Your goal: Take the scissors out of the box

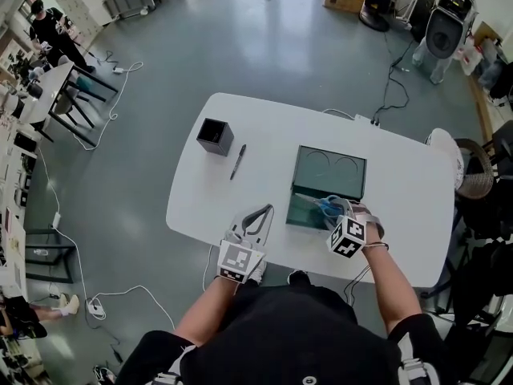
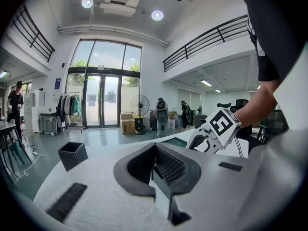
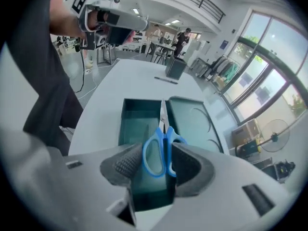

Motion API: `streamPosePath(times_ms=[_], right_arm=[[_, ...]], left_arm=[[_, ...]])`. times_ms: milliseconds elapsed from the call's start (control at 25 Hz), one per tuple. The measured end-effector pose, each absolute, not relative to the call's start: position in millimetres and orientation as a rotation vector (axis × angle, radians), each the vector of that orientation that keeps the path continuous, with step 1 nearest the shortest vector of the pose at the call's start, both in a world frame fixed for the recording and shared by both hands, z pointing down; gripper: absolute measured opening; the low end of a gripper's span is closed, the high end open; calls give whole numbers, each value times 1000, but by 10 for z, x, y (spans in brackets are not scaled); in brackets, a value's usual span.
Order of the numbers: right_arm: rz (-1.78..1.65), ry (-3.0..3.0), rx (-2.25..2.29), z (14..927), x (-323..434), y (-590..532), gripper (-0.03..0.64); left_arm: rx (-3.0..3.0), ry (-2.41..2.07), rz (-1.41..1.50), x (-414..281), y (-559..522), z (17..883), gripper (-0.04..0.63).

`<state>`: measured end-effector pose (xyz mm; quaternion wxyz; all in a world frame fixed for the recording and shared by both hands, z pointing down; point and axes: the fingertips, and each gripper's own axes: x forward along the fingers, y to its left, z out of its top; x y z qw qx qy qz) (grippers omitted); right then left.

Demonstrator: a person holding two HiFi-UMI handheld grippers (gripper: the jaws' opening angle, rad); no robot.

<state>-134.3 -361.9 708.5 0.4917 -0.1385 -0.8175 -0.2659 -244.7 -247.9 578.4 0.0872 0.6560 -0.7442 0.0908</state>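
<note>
The right tool (image 3: 158, 159) is clamped on the blue handle loops of the scissors (image 3: 165, 139). The blades point away over the open box (image 3: 126, 124), and the tip sits above the seam where the flipped-back lid (image 3: 195, 121) joins it. The scissors appear clear of the box floor but are not yet out past its rim. The left tool (image 2: 155, 150) has its tips together with nothing in them, and it hangs by the near edge of the table (image 1: 385, 167). Beyond the box lie a pen (image 1: 238, 160) and a black cup (image 1: 215, 135).

The pads bear only on rounded plastic loops, so the scissors could swivel or slip back into the box. A drooping blade might also catch the rim.

Only the right gripper view shows the grip. In the head view the marker cube (image 1: 347, 237) hides most of it, though that view lays out the whole table. The left gripper view shows no scissors.
</note>
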Motion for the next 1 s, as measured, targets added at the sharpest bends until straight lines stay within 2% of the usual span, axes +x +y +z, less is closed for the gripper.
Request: streamPosePath(times_ms=[480,1000], right_arm=[[-770,-2410,81,5791,-1598,-3649,199],[-559,-2893,585,4683,-1295,-3799,199]], left_arm=[[2017,-2232,250,-2458,-2543,5568,12],[2111,-2257,215,-2399,-2604,5199,11]])
